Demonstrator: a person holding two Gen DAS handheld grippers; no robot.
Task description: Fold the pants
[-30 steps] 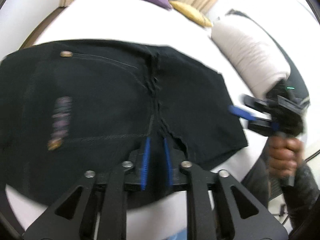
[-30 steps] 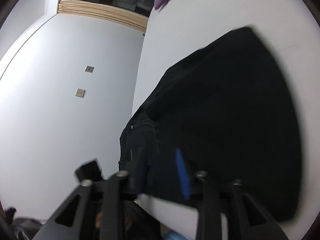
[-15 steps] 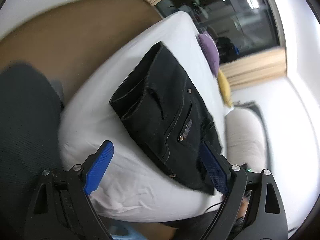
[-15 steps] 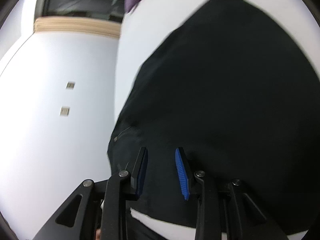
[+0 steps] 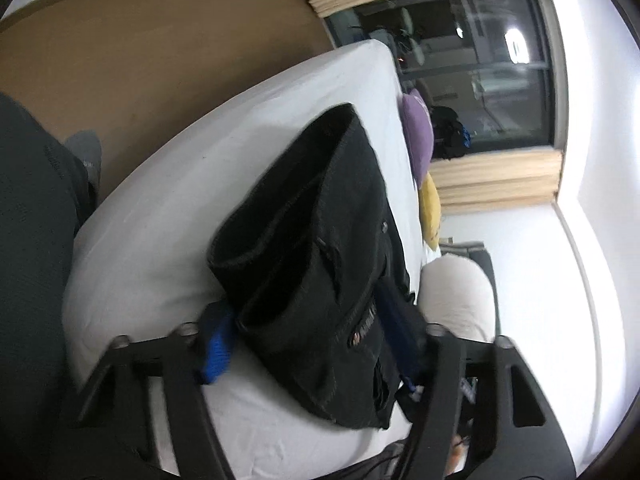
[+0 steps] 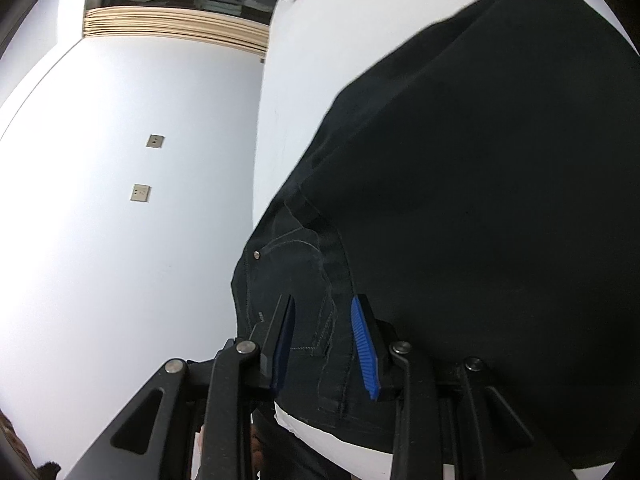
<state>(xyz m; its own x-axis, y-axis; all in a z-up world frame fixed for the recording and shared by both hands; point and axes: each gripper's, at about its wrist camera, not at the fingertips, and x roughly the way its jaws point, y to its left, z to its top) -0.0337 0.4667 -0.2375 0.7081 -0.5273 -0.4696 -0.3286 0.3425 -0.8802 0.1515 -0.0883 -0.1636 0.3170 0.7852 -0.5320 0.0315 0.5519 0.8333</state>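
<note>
Black pants (image 5: 320, 220) lie folded in a thick stack on the white bed (image 5: 192, 200). My left gripper (image 5: 300, 300) is rolled on its side at the stack's near end. Its jaws are closing with the stack between them, one blue pad (image 5: 214, 344) at the hem edge and the other over the top layer; the picture is blurred there. In the right wrist view the pants (image 6: 480, 160) fill the right half. My right gripper (image 6: 320, 300) is shut on the stitched waist edge, with denim filling the gap between its pads.
A purple pillow (image 5: 418, 136) and a yellow pillow (image 5: 430, 208) lie at the bed's far end below a dark window (image 5: 460, 60). A cream bolster (image 5: 456, 296) sits beside the pants. A person's dark clothing (image 5: 32, 240) is at the left. A white wall (image 6: 120, 160) flanks the bed.
The left gripper left the pants' seam, opened wide, rolled over and swung to the stack's end, and its pads now stand much closer together. The right gripper narrowed and slid onto the waist edge.
</note>
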